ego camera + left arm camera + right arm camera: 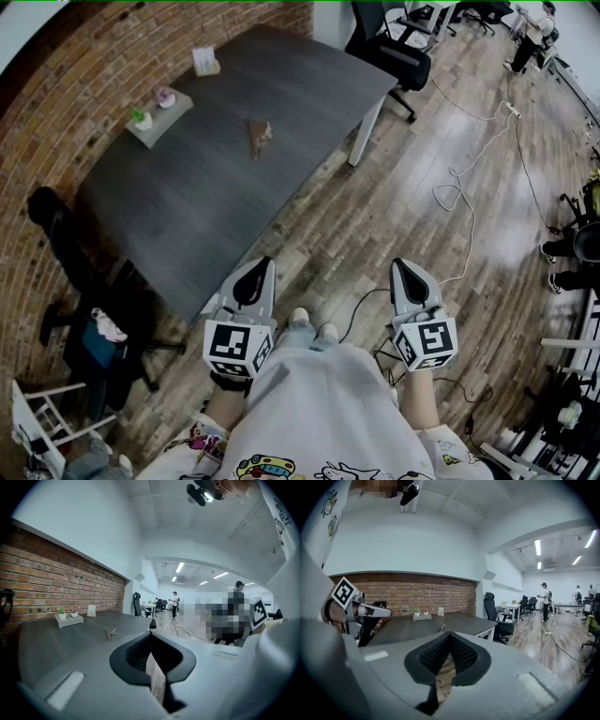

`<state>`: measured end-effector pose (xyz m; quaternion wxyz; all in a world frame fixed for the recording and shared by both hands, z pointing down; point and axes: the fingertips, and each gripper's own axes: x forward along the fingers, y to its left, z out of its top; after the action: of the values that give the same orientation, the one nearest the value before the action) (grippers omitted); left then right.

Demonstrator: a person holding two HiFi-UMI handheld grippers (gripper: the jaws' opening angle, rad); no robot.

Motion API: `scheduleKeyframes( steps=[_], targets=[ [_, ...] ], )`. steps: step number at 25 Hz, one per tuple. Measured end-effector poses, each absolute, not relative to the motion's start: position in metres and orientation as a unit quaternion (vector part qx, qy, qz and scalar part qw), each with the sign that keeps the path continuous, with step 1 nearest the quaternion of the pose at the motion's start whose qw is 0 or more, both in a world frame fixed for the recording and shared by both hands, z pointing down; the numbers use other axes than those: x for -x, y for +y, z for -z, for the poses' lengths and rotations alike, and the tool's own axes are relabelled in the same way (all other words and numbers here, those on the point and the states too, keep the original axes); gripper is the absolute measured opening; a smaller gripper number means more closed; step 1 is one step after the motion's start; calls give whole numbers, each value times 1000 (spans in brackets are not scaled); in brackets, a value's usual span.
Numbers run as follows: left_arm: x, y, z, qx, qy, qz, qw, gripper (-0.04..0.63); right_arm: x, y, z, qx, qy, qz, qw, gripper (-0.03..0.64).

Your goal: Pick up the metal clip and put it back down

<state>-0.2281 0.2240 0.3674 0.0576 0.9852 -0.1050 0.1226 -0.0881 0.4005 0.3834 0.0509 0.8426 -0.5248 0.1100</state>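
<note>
- Grey plastic left gripper (265, 265) and right gripper (398, 266) sit low in frame, jaws pressed together on nothing; each cube bears black-and-white square markers.
- Upper centre, the metal clip (259, 137) lies on the dark wood-grain table (187, 216), its long axis nearly vertical in frame.
- Print on the card (205, 61) is too small to read.

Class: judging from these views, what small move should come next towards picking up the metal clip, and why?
Likely a step towards the table: the clip lies mid-table, well ahead of the left gripper and right gripper, which are both held back by the waist, jaws shut and empty.
</note>
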Motion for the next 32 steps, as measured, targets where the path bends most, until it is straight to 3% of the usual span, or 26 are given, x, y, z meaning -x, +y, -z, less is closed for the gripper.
scheduleKeyframes(
  steps=[7, 10, 14, 21, 32],
  targets=[
    [233, 203, -368, -985, -112, -115, 60, 3, 85, 398, -386, -853, -509, -110, 45, 2],
    [234, 194, -368, -987, -98, -113, 64, 46, 85, 393, -386, -857, -501, -114, 38, 10],
    [234, 185, -369, -988, -81, -118, 65, 72, 92, 380, -388, -858, -498, -120, 36, 94],
    [229, 178, -386, -984, -74, -142, 72, 110, 94, 375, -400, -855, -500, -136, 14, 146],
    [157, 139, -389, -982, -111, -138, 66, 160, 2, 350, -401, -850, -510, -130, -5, 192]
  ],
)
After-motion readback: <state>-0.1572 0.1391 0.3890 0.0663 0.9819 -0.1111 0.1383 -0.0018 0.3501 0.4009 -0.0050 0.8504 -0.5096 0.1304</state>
